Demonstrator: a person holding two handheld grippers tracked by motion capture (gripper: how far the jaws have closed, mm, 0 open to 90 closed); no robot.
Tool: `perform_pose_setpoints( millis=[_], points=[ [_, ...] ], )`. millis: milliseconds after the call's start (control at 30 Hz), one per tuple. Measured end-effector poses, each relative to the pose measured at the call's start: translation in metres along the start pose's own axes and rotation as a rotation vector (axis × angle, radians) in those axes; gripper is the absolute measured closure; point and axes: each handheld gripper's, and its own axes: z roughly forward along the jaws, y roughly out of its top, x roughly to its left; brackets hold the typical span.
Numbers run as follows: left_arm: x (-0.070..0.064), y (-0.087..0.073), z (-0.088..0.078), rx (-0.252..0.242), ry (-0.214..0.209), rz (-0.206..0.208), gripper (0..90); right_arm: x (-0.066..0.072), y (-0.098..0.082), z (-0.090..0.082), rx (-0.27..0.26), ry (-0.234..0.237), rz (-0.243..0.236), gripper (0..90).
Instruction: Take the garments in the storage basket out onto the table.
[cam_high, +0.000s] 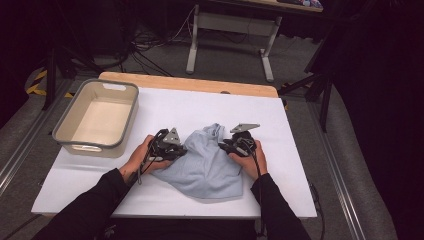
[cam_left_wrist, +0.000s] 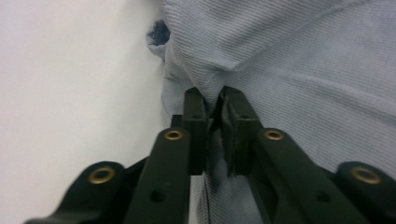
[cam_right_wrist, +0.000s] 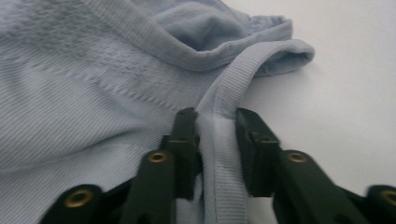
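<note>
Light-blue garment crumpled, narrow end pointing toward far edge.

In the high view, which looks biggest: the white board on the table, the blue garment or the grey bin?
1. white board
2. blue garment
3. grey bin
Garment and bin look close in size, so that order is unsure.

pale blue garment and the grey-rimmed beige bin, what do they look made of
Pale blue garment: soft knit fabric, matte, likely cotton jersey; fine ribbing and a ribbed hem band show in the right gripper view. Grey-rimmed beige bin: probably moulded plastic, smooth with a slight sheen and rounded corners.
</note>
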Motion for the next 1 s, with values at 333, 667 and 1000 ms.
perform_pose_setpoints(
  millis=[333,667,1000],
  points=[
    [-0.002,0.002,-0.016,-0.075,0.146,0.053,85.8,0.003,0.000,-0.020,-0.100,-0.085,-0.030,79.5],
    [0.003,0.013,-0.060,-0.196,0.270,0.068,87.7,0.002,0.005,-0.067,-0.345,-0.211,0.007,79.9],
    [-0.017,0.019,-0.069,-0.241,0.215,0.138,88.2,0.016,0.006,-0.075,-0.366,-0.195,-0.060,79.5]
  ],
)
